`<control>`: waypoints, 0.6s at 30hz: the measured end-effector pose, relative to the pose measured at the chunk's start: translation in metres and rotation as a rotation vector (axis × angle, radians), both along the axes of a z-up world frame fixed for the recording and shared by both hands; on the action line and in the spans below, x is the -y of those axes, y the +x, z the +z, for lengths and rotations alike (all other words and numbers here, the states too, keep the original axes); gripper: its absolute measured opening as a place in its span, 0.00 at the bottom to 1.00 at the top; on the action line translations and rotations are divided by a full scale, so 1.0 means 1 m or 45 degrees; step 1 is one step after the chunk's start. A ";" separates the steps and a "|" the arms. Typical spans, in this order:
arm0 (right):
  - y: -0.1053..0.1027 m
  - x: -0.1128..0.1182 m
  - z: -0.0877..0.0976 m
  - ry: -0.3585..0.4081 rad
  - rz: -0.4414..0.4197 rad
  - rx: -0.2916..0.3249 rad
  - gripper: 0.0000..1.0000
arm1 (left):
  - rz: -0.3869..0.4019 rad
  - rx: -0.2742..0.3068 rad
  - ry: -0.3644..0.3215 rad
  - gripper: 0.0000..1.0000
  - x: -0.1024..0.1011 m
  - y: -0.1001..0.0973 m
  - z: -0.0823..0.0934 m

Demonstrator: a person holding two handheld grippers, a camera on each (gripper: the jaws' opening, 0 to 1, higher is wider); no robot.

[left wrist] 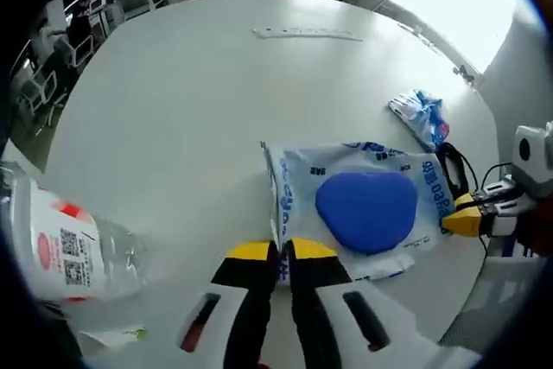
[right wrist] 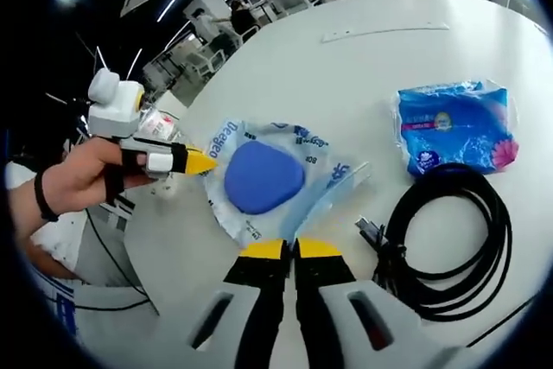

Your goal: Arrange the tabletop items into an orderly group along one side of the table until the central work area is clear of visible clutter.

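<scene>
A clear plastic packet (left wrist: 298,183) with blue print holds a blue rounded pad (left wrist: 367,211) and lies flat on the white round table (left wrist: 173,110). My left gripper (left wrist: 282,252) is shut on the packet's near edge. My right gripper (right wrist: 290,249) is shut on the opposite edge of the packet (right wrist: 298,140), just below the blue pad (right wrist: 262,176). The right gripper (left wrist: 467,219) enters the left gripper view from the right, its yellow tip at the packet. In the right gripper view a hand (right wrist: 78,181) holds the left gripper (right wrist: 192,161) at the packet's far side.
A clear bottle (left wrist: 65,248) with a white label lies at the left. A blue tissue pack (right wrist: 454,125) (left wrist: 421,115) and a coiled black cable (right wrist: 449,231) (left wrist: 454,167) lie close together. A white strip (left wrist: 307,34) rests far across. Chairs stand beyond the table edge.
</scene>
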State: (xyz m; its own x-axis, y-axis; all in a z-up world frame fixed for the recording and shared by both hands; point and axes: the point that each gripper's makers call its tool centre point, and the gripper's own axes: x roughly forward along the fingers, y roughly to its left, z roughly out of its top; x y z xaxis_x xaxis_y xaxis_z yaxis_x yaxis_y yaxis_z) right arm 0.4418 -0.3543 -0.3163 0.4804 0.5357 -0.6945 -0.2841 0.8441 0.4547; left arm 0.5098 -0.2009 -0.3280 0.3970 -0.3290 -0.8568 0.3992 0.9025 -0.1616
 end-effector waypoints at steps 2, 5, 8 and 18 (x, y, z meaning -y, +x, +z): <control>0.004 0.001 0.004 0.006 -0.012 0.017 0.00 | 0.017 -0.002 -0.012 0.01 0.001 -0.002 0.001; 0.014 0.003 0.013 0.031 -0.021 0.050 0.00 | 0.038 0.000 -0.031 0.00 -0.001 -0.003 0.003; 0.024 0.003 0.018 0.025 -0.005 0.079 0.00 | 0.071 -0.009 -0.051 0.00 -0.001 -0.006 0.002; 0.056 0.019 0.026 -0.022 0.055 0.130 0.00 | 0.148 0.035 -0.129 0.00 0.014 -0.005 0.021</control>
